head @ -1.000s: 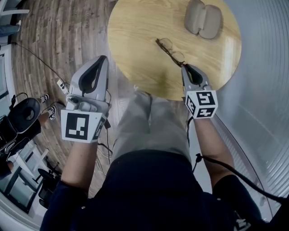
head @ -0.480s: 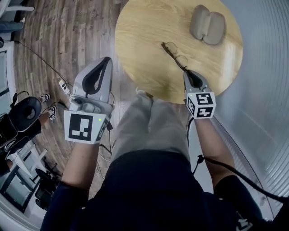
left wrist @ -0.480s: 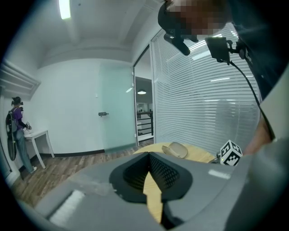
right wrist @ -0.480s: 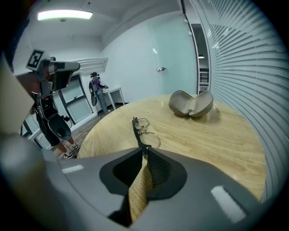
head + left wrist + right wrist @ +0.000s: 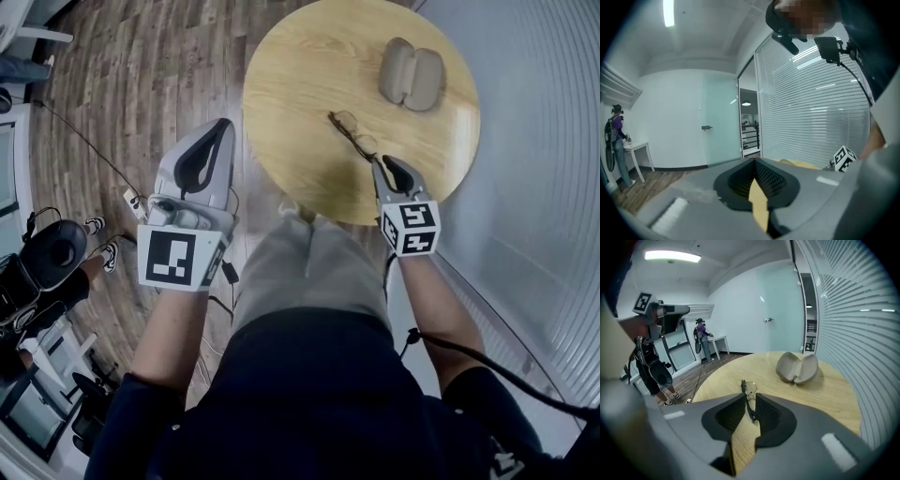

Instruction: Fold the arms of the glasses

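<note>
Right gripper [image 5: 378, 167] reaches over the lower edge of the round wooden surface [image 5: 300, 84], at centre right of the head view. In its own view the gripper [image 5: 749, 409] stands only a narrow gap open, with the near arm of the glasses [image 5: 749, 389] running down into that gap close along the right-hand jaw. Wood shows through beside the arm, so it does not look clamped.

The glasses [image 5: 352, 131] lie on the surface just above the gripper's tips, lenses toward the upper left and that arm still stretched out toward the gripper. Well apart from them, toward the upper right, an open grey glasses case [image 5: 411, 75] rests with its two shells spread; the right gripper view shows it [image 5: 797, 367] beyond the glasses.

Left gripper [image 5: 222, 131] is held off the surface's left edge, over the wooden floor [image 5: 112, 84]. Its own view shows the gripper [image 5: 754, 164] closed tip to tip with nothing between.

A person [image 5: 701, 336] stands at a small white table in the background.
</note>
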Available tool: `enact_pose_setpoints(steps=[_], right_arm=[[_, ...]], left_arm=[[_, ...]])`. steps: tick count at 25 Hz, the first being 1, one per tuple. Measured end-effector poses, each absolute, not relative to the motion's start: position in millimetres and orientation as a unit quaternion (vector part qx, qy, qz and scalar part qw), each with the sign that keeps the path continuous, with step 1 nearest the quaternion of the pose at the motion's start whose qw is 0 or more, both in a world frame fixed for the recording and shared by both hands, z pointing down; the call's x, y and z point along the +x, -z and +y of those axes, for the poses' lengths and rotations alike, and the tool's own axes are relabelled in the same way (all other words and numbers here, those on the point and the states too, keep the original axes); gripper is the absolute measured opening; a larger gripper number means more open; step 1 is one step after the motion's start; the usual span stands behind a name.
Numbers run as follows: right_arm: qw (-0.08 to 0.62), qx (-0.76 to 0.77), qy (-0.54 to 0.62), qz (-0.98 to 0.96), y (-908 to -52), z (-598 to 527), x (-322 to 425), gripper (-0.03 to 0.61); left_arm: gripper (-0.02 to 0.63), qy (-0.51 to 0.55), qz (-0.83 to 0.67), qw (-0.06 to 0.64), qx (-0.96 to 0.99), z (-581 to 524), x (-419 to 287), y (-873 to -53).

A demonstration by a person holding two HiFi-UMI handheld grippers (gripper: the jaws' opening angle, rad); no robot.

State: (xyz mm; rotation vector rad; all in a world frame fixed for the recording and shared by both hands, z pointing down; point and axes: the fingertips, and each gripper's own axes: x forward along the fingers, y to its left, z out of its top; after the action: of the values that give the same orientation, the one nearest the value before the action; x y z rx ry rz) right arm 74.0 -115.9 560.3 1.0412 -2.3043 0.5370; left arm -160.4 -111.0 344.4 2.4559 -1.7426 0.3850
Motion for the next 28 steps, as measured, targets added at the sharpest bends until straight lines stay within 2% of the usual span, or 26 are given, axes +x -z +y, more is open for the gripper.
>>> enact_pose_setpoints(steps=[11, 16, 20, 24, 28], right_arm=[[0.221, 0.424, -0.090, -0.874, -429, -139, 73, 0.076], [0.195, 0.432, -0.064, -0.878, -348, -132, 63, 0.077], [0.178, 0.432, -0.045, -0.883, -318, -148, 59, 0.076], [0.160, 0.455, -0.048, -0.875, -266, -129, 62, 0.075], [0.141, 0.476, -0.031, -0.868, -220, -132, 68, 0.075]], left_arm=[[0.002, -0.092, -0.533, -0.012, 0.841, -128, -134, -249], [0.002, -0.073, -0.506, -0.006, 0.859, -123, -123, -203], [0.002, -0.066, -0.480, -0.010, 0.875, -130, -108, -196], [0.002, -0.062, -0.482, -0.012, 0.874, -112, -124, -156], [0.002, -0.051, -0.486, -0.043, 0.871, -117, -141, -116]])
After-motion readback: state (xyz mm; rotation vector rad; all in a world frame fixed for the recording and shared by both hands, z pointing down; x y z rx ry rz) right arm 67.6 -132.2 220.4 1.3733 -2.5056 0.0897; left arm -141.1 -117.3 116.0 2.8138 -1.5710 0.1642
